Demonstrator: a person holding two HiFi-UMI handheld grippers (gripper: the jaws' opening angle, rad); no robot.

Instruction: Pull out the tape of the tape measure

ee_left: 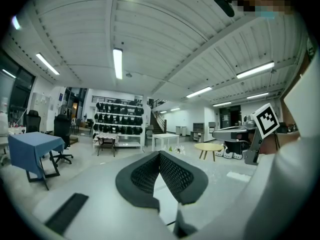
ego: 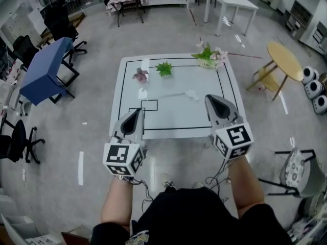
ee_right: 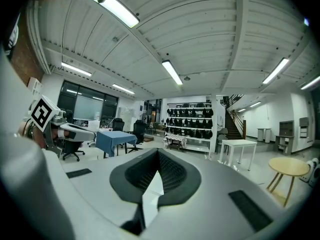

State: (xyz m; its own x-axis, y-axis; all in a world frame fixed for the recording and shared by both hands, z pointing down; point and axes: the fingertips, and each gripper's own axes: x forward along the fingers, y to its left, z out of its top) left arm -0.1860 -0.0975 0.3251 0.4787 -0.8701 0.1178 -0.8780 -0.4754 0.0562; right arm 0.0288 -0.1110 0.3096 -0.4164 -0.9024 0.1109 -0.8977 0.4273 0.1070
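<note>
Open workshop floor, white table (ego: 173, 120) at frame centre, tape measure (ego: 191, 93) lying mid-table, my left gripper (ego: 139, 112) and right gripper (ego: 212, 100) in the lower frame, both jaws closed, gripping nothing.

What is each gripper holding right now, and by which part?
Nothing is held. The left gripper and the right gripper each have their jaws closed together with nothing between them.

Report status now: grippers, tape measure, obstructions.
Left gripper and right gripper: fingers shut, empty, at near edge of table. Tape measure, likely the small white thing mid-table, untouched. Plants on far side, not in the way.
</note>
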